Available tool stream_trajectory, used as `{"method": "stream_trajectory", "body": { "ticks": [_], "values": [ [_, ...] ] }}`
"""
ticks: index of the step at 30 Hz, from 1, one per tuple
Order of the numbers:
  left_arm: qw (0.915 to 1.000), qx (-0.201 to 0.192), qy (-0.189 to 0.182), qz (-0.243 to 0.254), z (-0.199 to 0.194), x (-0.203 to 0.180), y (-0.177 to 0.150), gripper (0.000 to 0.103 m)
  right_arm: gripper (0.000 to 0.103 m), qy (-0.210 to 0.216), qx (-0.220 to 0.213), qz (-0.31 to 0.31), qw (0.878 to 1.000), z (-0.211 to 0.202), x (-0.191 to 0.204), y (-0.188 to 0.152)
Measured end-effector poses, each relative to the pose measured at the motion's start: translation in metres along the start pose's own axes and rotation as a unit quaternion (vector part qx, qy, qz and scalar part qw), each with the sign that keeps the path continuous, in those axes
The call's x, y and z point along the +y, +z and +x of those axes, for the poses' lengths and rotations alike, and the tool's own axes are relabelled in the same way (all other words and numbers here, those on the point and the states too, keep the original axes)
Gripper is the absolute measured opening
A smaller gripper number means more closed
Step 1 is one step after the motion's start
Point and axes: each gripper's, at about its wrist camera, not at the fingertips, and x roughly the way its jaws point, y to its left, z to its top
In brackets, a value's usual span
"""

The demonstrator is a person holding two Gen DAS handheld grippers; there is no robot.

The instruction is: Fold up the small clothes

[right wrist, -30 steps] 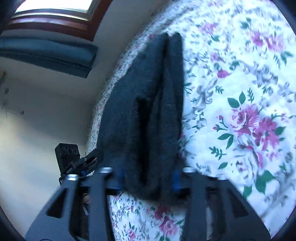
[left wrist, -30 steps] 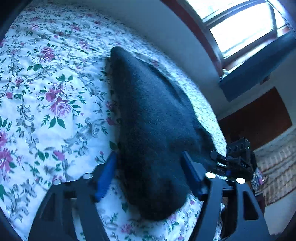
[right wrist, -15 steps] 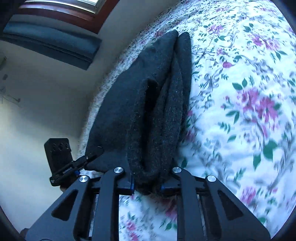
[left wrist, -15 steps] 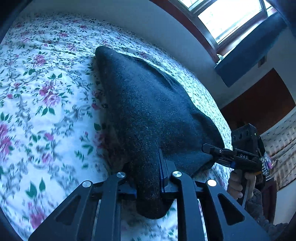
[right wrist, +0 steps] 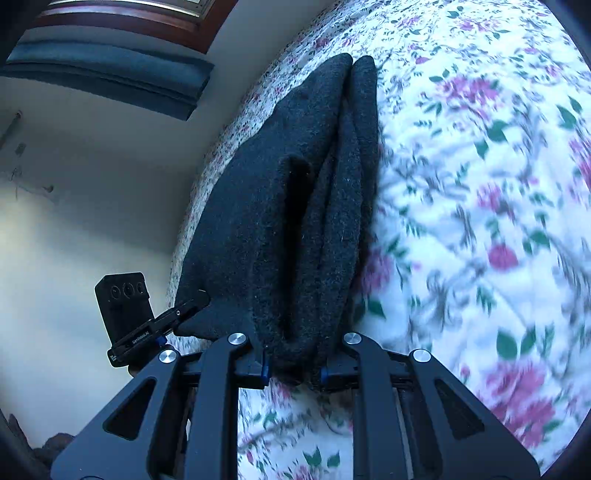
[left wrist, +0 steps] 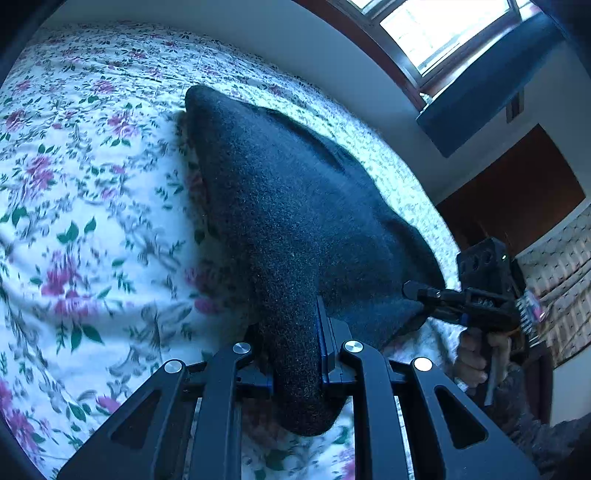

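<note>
A dark fuzzy garment (left wrist: 295, 206) lies folded on the floral bedsheet (left wrist: 81, 206), its near edge raised. My left gripper (left wrist: 295, 365) is shut on one near corner of it. My right gripper (right wrist: 293, 363) is shut on the other near corner, where the garment (right wrist: 280, 206) bunches into thick folds. Each gripper also shows in the other view, the right gripper (left wrist: 417, 291) at the right and the left gripper (right wrist: 192, 306) at the left. The far end of the garment rests on the bed.
The bedsheet (right wrist: 480, 221) covers the whole bed. A pale wall (right wrist: 92, 206) runs along the bed's far side, with a window (left wrist: 443, 33) and a dark blue valance (left wrist: 491, 85). A brown wooden door (left wrist: 517, 199) stands beyond the bed's end.
Both grippers have closed on the garment's near corners and lifted that edge off the bed; a second ago they were open around it.
</note>
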Motion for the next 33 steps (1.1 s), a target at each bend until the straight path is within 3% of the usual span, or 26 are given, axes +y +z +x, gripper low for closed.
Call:
{"method": "stream_trajectory", "body": {
  "ticks": [5, 7, 9, 12, 17, 20, 23, 24, 26, 27, 29, 33],
  "values": [
    [1.0000, -0.007, 0.004, 0.002, -0.002, 0.005, -0.003, 0.029, 0.019, 0.001, 0.002, -0.006, 1.000, 0.003, -0.005, -0.002],
    [0.9999, -0.014, 0.002, 0.005, -0.010, 0.006, -0.003, 0.039, 0.026, -0.003, 0.003, -0.012, 1.000, 0.000, -0.002, -0.004],
    [0.9996, -0.027, 0.003, 0.008, -0.022, 0.007, -0.004, 0.063, 0.042, 0.010, 0.002, -0.004, 1.000, -0.007, -0.002, -0.004],
    [0.9985, -0.055, -0.002, -0.001, -0.041, 0.014, -0.003, 0.066, 0.062, 0.029, -0.007, 0.013, 0.999, -0.022, -0.005, 0.000],
    [0.9975, -0.059, -0.006, -0.038, -0.034, 0.032, 0.020, 0.067, 0.070, 0.026, -0.043, 0.025, 0.998, -0.034, -0.010, 0.021],
    [0.9977, -0.046, 0.012, -0.049, -0.014, 0.040, 0.038, 0.067, 0.070, 0.025, -0.042, 0.036, 0.998, -0.020, -0.017, 0.034],
    [0.9974, -0.026, 0.025, -0.063, 0.009, 0.045, 0.048, 0.052, 0.063, 0.015, -0.047, 0.030, 0.998, -0.011, -0.018, 0.044],
    [0.9974, -0.017, 0.025, -0.065, 0.014, 0.048, 0.048, 0.047, 0.047, 0.001, -0.048, 0.024, 0.999, -0.008, -0.016, 0.045],
    [0.9980, -0.019, 0.033, -0.051, 0.016, 0.044, 0.046, 0.046, 0.027, -0.029, -0.034, 0.015, 0.999, 0.000, -0.020, 0.045],
    [0.9982, -0.020, 0.042, -0.039, 0.017, 0.041, 0.046, 0.044, 0.023, -0.024, -0.035, 0.019, 0.999, 0.001, -0.024, 0.044],
    [0.9980, -0.025, 0.051, -0.026, 0.017, 0.037, 0.044, 0.043, 0.021, -0.006, -0.037, 0.025, 0.999, 0.000, -0.031, 0.044],
    [0.9981, -0.027, 0.049, -0.025, 0.017, 0.036, 0.043, 0.042, 0.020, -0.009, -0.038, 0.020, 0.999, 0.001, -0.030, 0.044]
  ]
}}
